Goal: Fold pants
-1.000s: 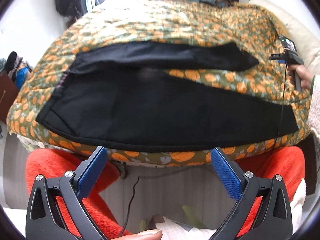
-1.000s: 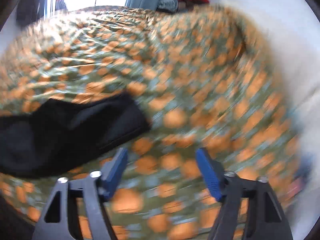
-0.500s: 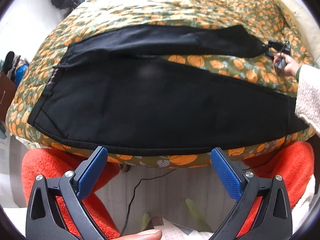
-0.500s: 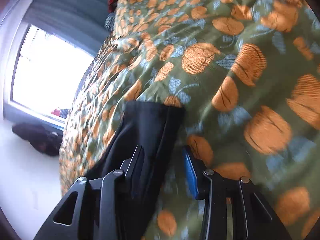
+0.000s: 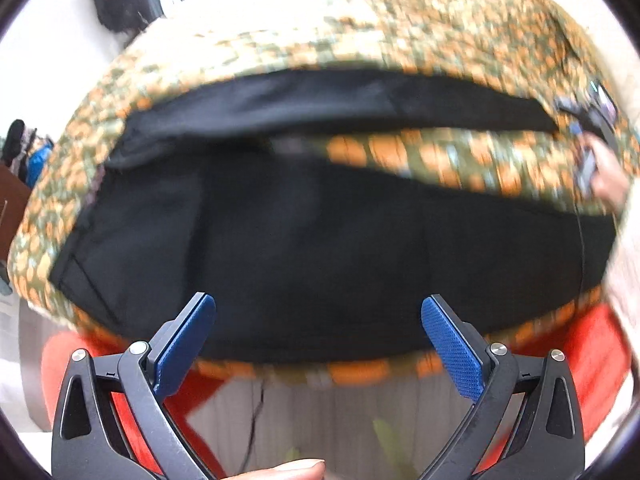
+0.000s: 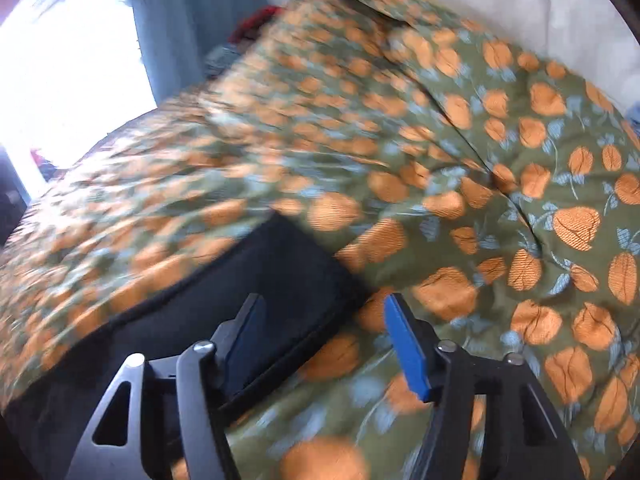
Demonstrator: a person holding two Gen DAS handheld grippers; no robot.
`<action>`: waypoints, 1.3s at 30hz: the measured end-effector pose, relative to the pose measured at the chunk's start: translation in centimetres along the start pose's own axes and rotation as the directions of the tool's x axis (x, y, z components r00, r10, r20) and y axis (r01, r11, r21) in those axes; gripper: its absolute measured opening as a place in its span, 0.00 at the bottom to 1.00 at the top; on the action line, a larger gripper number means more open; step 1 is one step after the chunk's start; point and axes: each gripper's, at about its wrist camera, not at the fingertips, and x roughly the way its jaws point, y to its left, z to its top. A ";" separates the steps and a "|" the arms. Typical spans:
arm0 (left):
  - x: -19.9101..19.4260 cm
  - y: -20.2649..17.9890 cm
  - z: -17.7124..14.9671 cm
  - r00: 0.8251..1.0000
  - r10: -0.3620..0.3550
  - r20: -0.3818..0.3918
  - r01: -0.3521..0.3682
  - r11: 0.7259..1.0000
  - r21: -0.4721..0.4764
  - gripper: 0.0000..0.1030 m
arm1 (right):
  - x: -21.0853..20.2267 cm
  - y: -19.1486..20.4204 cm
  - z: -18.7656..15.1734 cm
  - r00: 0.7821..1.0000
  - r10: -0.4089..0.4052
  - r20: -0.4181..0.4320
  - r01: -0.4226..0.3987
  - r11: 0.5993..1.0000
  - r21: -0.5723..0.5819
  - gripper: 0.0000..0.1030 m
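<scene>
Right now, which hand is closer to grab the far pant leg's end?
Right. The right gripper is opening right at the hem of the far leg. The left gripper is open, back at the bed's near edge.

- We see the pants (image 5: 320, 248) as matt black cloth, smooth, with a stitched hem at the leg end (image 6: 304, 280).
- We see the bedspread (image 6: 500, 200) as woven cloth, matt, with a fine ribbed texture in its orange print.
- We see the left gripper (image 5: 318, 344) as matt black plastic with silvery metal pins and blue, rough-dotted pads (image 5: 454, 354).
- We see the right gripper (image 6: 326, 344) made alike, its blue pads smoother-looking.
</scene>
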 end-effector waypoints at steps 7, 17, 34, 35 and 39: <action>6.7 2.6 4.1 0.990 0.077 0.121 -0.070 0.995 -0.065 1.00 | -12.1 7.2 -12.7 0.793 0.541 -0.279 -0.584 0.806 -0.097 0.74; 11.1 4.2 -1.6 0.987 0.160 0.000 -0.160 0.986 -0.043 1.00 | -13.9 -4.4 -18.8 0.891 0.340 -0.300 -0.362 0.932 -0.017 0.75; 9.6 14.0 -2.4 0.969 0.245 -0.043 -0.246 0.923 -0.295 1.00 | -20.8 -0.4 -20.4 0.951 0.299 0.077 -0.253 0.898 -0.360 0.86; 10.0 14.8 -3.0 0.967 0.250 -0.049 -0.253 0.922 -0.294 1.00 | -20.5 0.6 -21.2 0.948 0.313 0.051 -0.271 0.884 -0.380 0.86; 9.3 15.9 -4.8 0.949 0.312 -0.047 -0.313 0.911 -0.267 1.00 | -18.7 1.3 -23.1 0.959 0.281 -0.034 -0.270 0.874 -0.404 0.86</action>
